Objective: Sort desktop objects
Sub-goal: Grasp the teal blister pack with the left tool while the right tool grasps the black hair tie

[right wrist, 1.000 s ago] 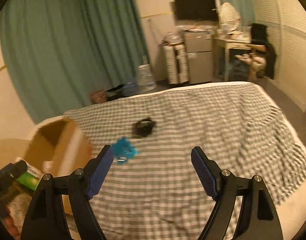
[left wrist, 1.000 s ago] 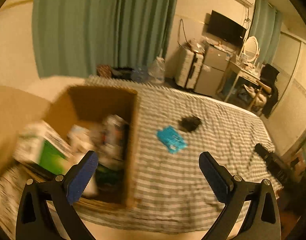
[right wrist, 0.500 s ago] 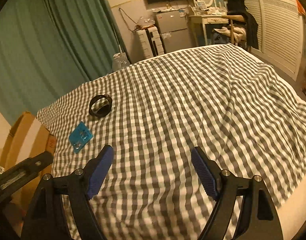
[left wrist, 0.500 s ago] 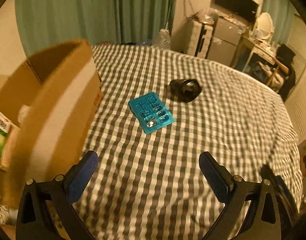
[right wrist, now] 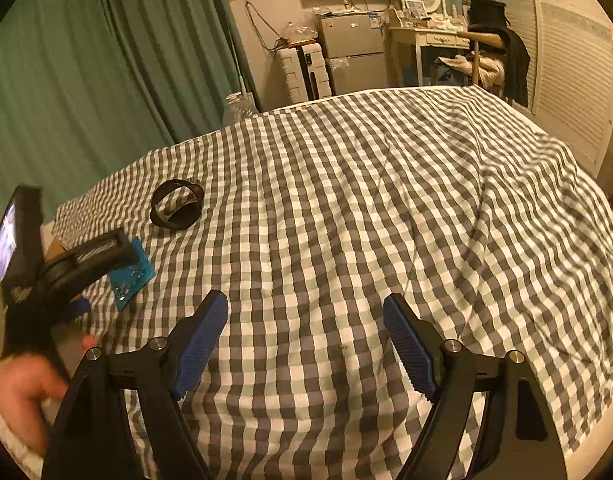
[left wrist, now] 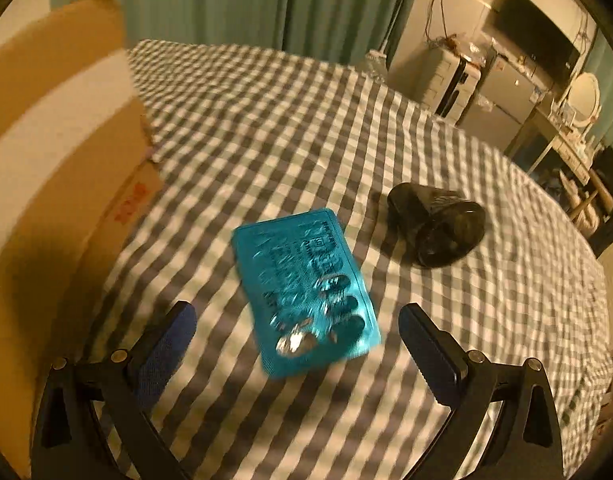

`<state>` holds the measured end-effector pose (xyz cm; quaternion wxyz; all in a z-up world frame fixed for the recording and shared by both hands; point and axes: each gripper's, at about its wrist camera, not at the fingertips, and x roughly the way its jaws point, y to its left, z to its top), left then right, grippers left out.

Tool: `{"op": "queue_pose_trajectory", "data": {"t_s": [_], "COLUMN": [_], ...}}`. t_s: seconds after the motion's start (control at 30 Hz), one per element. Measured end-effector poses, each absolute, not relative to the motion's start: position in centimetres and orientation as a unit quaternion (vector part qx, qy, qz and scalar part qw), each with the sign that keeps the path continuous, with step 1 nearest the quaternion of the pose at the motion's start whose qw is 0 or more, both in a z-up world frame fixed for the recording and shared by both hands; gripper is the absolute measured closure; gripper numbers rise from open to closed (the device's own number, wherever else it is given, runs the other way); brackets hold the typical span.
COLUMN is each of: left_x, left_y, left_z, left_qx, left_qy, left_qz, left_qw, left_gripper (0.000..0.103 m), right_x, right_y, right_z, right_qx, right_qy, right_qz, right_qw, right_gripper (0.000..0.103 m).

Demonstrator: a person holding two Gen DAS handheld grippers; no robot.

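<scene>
A teal blister pack (left wrist: 306, 288) lies flat on the checked cloth (left wrist: 266, 140). My left gripper (left wrist: 296, 340) is open and hovers just above the pack, its near end between the two fingers. A black ring-shaped object (left wrist: 438, 228) lies to the right beyond it. In the right wrist view the pack (right wrist: 132, 276) is partly hidden by the left gripper, and the black ring (right wrist: 177, 204) lies behind it. My right gripper (right wrist: 306, 340) is open and empty over bare cloth.
A cardboard box (left wrist: 54, 160) stands at the left, close to the pack. The checked cloth (right wrist: 386, 200) stretches far to the right. Green curtains (right wrist: 106, 60), a suitcase (right wrist: 302, 72) and a desk (right wrist: 426, 40) stand beyond the bed.
My left gripper has swung away from the box and come down close over the teal pack. My right gripper has moved lower and closer over the cloth. Both stay open.
</scene>
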<state>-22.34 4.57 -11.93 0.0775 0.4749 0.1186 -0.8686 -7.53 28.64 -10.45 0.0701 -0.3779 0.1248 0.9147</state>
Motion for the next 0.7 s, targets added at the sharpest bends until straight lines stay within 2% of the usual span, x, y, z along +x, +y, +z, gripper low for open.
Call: {"op": "queue_pose_trajectory", "data": {"t_s": [0.1, 0.13, 0.17, 0.23, 0.47, 0.53, 0.7], "left_x": [-23.6, -23.6, -23.2, -22.7, -21.5, -21.6, -22.8], "left_y": [4.8, 4.9, 5.0, 4.9, 1.2, 0.5, -0.2], "left_z": [-13.7, -14.0, -13.8, -13.6, -13.8, -13.9, -14.8], "left_qx": [0.492, 0.489, 0.471, 0.457, 0.445, 0.441, 0.435], "left_qy": [0.096, 0.084, 0.065, 0.043, 0.074, 0.067, 0.053], "left_qz": [-0.863, -0.866, -0.878, -0.888, -0.892, -0.894, -0.898], "left_qw": [0.067, 0.061, 0.048, 0.020, 0.020, 0.031, 0.032], "left_gripper": [0.001, 0.007, 0.027, 0.032, 0.032, 0.032, 0.032], "right_x": [-8.2, -8.6, -8.9, -9.8, -15.4, -17.3, -21.3], "right_y": [28.3, 28.3, 28.2, 27.9, 23.6, 21.8, 18.8], "right_z": [-10.6, -10.7, -10.8, -10.8, -10.8, -11.2, -12.2], "right_qx": [-0.377, -0.378, -0.379, -0.375, -0.356, -0.359, -0.354], "right_qy": [0.112, 0.110, 0.108, 0.105, 0.068, 0.051, 0.040], "right_qz": [0.917, 0.917, 0.917, 0.920, 0.931, 0.929, 0.929], "right_qw": [0.068, 0.064, 0.060, 0.049, -0.049, -0.072, -0.099], "right_gripper": [0.023, 0.023, 0.023, 0.023, 0.023, 0.018, 0.016]}}
